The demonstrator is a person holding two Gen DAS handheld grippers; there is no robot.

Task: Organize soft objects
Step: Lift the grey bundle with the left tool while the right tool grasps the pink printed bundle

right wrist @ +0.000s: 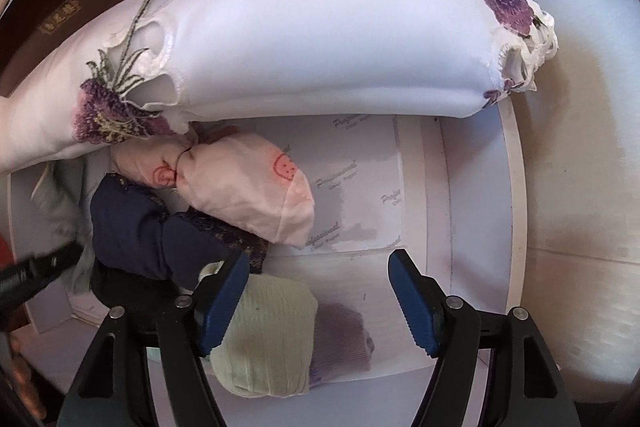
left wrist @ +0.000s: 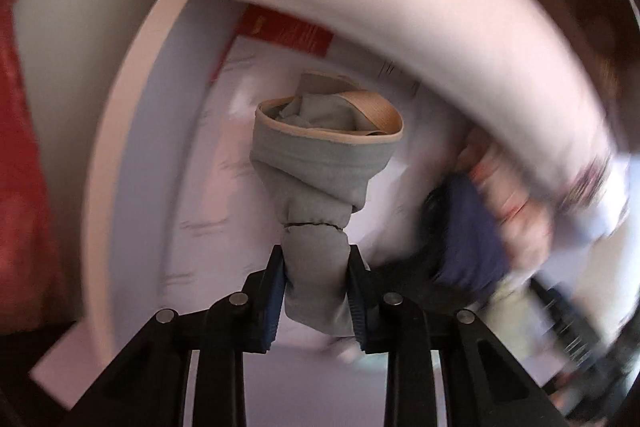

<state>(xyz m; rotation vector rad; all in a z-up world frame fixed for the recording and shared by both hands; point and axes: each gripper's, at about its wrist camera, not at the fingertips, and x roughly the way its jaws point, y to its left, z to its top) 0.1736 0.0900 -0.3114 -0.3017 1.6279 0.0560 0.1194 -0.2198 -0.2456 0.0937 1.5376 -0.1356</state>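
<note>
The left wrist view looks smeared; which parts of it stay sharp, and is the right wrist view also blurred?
Left wrist view: the background streaks with motion blur, while the grey sock bundle and the left hand-held gripper shut on it stay fairly sharp. Right wrist view: mostly crisp, with fisheye bending at the edges; only the dark object at the left edge is smeared.
</note>
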